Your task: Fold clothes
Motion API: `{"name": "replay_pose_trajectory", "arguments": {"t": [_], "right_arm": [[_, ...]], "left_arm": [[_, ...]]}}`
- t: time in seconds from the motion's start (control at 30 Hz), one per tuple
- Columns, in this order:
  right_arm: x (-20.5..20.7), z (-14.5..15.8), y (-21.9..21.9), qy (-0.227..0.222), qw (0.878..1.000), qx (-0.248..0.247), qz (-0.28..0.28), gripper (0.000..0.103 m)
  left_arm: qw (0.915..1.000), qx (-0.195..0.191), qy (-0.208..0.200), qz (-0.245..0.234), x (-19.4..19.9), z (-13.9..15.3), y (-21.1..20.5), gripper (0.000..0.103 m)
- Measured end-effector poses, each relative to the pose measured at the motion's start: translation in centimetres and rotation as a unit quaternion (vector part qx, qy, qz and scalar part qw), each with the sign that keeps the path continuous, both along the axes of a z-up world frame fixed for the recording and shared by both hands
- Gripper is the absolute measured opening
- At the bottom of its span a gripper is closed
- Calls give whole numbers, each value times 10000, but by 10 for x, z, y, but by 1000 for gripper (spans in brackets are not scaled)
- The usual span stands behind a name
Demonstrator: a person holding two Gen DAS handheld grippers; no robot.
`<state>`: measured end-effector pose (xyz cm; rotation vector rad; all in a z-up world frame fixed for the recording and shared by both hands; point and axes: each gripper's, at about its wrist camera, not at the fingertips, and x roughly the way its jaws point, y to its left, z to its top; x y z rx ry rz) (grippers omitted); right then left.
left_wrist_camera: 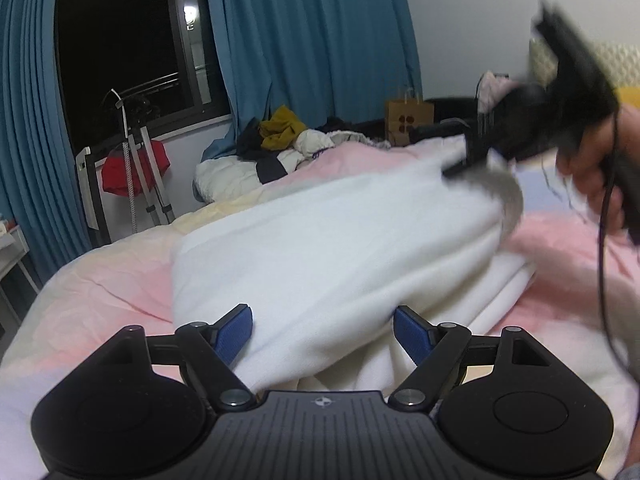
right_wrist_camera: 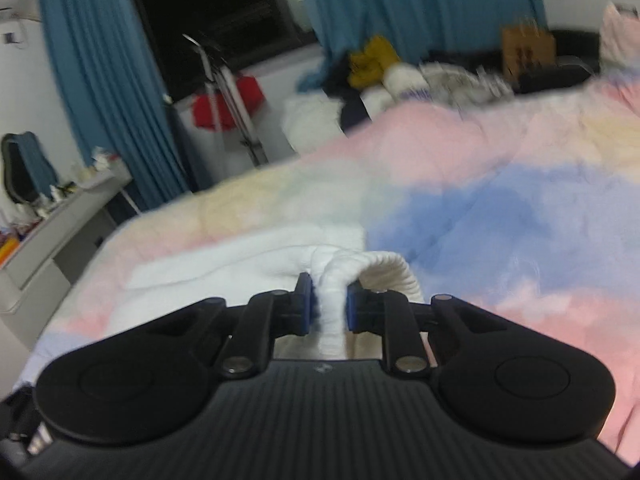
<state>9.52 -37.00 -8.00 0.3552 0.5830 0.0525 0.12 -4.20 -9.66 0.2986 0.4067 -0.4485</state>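
Observation:
A white fleece garment (left_wrist_camera: 332, 248) lies on the pastel bedspread (left_wrist_camera: 104, 280). My left gripper (left_wrist_camera: 323, 330) is open, its blue pads on either side of the garment's near part, not closed on it. My right gripper (right_wrist_camera: 328, 304) is shut on a ribbed white cuff or hem of the garment (right_wrist_camera: 334, 280) and holds it lifted above the bed. In the left wrist view the right gripper (left_wrist_camera: 472, 160) shows blurred at the upper right, pulling the garment's far corner up.
A pile of other clothes (left_wrist_camera: 280, 140) lies at the bed's far end near a brown paper bag (left_wrist_camera: 408, 120). A clothes steamer stand with a red item (left_wrist_camera: 136, 168) is by the window. A grey desk (right_wrist_camera: 52, 232) stands at the left of the bed.

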Motion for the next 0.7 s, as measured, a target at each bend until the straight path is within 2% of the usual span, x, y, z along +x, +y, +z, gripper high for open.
{"name": "replay_pose_trajectory", "arguments": {"t": [0.1, 0.27, 0.37, 0.43, 0.47, 0.5, 0.57, 0.7], "right_arm": [[2, -11, -2, 152, 9997, 170, -92, 21], [-22, -4, -4, -47, 9981, 609, -78, 26], [-43, 2, -5, -153, 9972, 714, -158, 27], [-53, 6, -8, -140, 9958, 859, -274, 31], [-58, 7, -10, -116, 9949, 947, -321, 43], [-63, 6, -9, -79, 9942, 1014, -349, 61], [-68, 3, -5, 66, 9948, 962, -323, 82], [-56, -14, 2, 607, 9942, 877, -134, 82]], "left_arm": [[9991, -392, 133, 114, 4, 8, 11, 82], [9936, -964, 359, 462, 11, 21, 30, 84], [9884, -1293, 472, 640, 14, 29, 46, 89], [9835, -1519, 561, 803, 17, 34, 59, 94], [9809, -1616, 605, 896, 20, 36, 65, 95], [9783, -1681, 657, 1013, 23, 37, 72, 96], [9719, -1823, 824, 1242, 30, 37, 85, 97], [9535, -2163, 1416, 1549, 46, 28, 110, 97]]}}
